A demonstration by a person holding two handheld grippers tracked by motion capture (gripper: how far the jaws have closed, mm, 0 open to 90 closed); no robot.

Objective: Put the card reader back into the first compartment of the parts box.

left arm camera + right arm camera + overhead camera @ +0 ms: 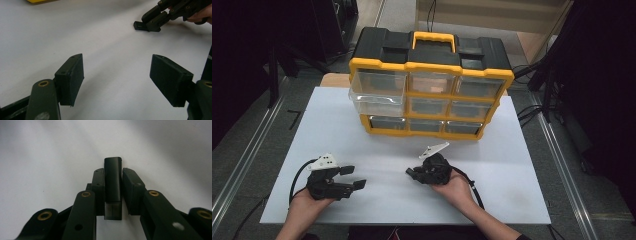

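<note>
- My left gripper [353,177] rests low over the white table [377,145] at its near left, jaws spread wide apart with only bare tabletop between the pads [75,75].
- My right gripper [412,173] sits near the middle, its jaws pressed in on a small black oblong block [113,178] with a translucent end toward me; the block lies along the jaws, its tip poking past them just above the table.
- Farther back stands a yellow-and-black drawer organiser [431,85] with a yellow handle [434,39].
- Its top-left clear drawer [377,92] is pulled out toward me; the others sit flush.
</note>
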